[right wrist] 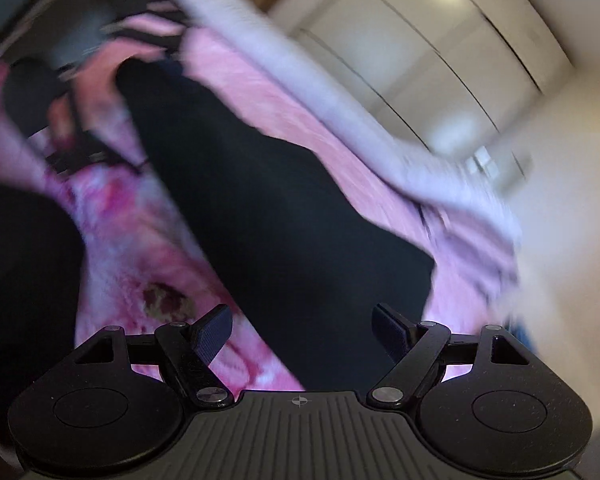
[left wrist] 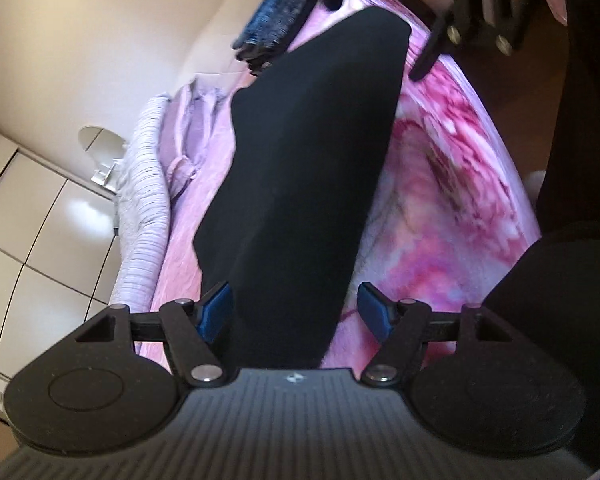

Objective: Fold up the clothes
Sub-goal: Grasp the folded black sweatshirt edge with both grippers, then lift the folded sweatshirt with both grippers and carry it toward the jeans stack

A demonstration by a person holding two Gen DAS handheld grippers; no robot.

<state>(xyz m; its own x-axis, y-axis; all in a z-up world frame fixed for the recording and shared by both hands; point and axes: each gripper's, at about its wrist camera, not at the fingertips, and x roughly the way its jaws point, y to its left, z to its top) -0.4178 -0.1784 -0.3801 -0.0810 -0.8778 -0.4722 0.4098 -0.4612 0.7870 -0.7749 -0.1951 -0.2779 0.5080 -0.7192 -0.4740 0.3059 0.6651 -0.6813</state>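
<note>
The black garment (left wrist: 312,168) lies spread lengthwise on a bed with a pink floral cover (left wrist: 452,208), one gripper at each of its ends. That placement fits a fold along its length: the left gripper (left wrist: 296,308) looks down the cloth from one short end, and the right gripper (right wrist: 302,330) looks back from the opposite end, so the two ends could be brought together. Both sets of jaws stand wide, with the cloth's edge showing between the blue pads (left wrist: 216,312) but no pad pressing on it; nothing is held by either. The left gripper also shows in the right wrist view at the far end of the cloth, badly smeared by motion, so whether it touches the fabric there is hard to say.

The garment is plain, matte and very dark, long and fairly narrow, wider near the middle and tapering toward the far end. It lies flat with few visible wrinkles, and looks already doubled over once, though its uniform blackness hides seams. A folded dark blue item (left wrist: 276,32) rests beyond it, near the wall, and a lilac striped blanket (left wrist: 144,200) runs along the bed's edge.
</note>
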